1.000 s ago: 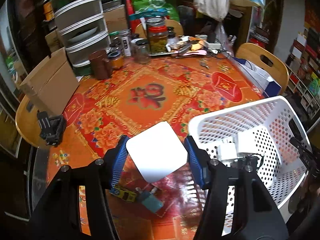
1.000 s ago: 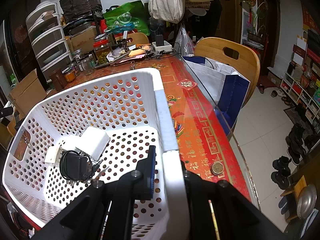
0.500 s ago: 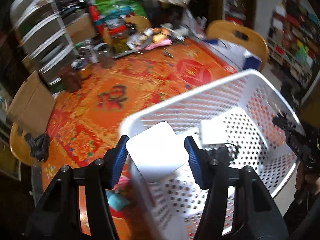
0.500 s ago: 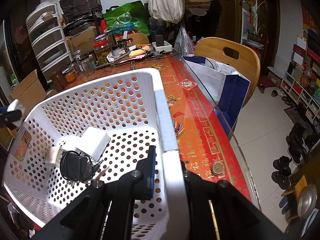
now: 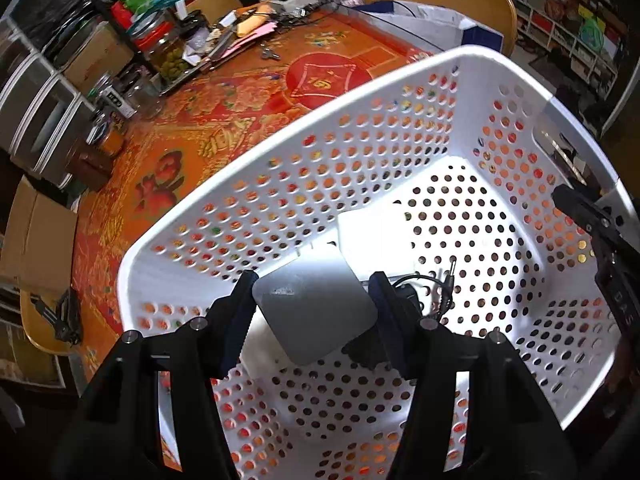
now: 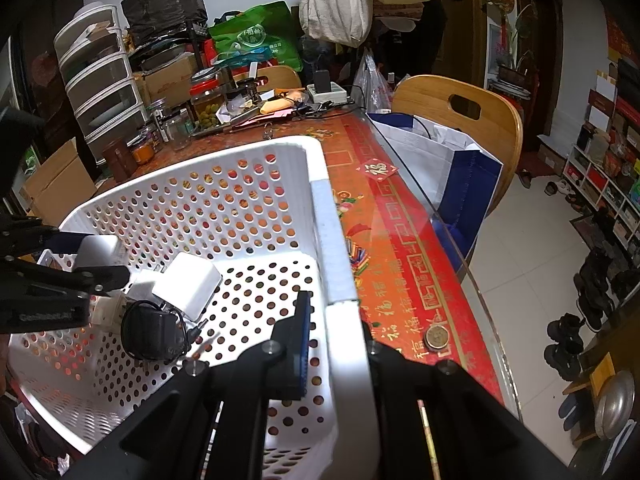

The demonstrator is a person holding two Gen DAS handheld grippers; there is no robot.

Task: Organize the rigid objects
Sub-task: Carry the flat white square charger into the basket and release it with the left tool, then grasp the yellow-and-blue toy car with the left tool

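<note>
Cluttered home dining room: floral tablecloth [image 5: 224, 128], wooden chair [image 6: 460, 116], pickle jar [image 6: 206, 102], shoes [image 6: 568, 344].

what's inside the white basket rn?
On the white basket floor: a white square box, a black adapter with cable and a smaller white item. The flat white block in the left gripper hangs above them, hiding whatever lies beneath.

A perforated white plastic basket [image 5: 472, 80] sits on a glossy patterned tablecloth [image 5: 248, 92] beside wooden chairs [image 6: 460, 116].
</note>
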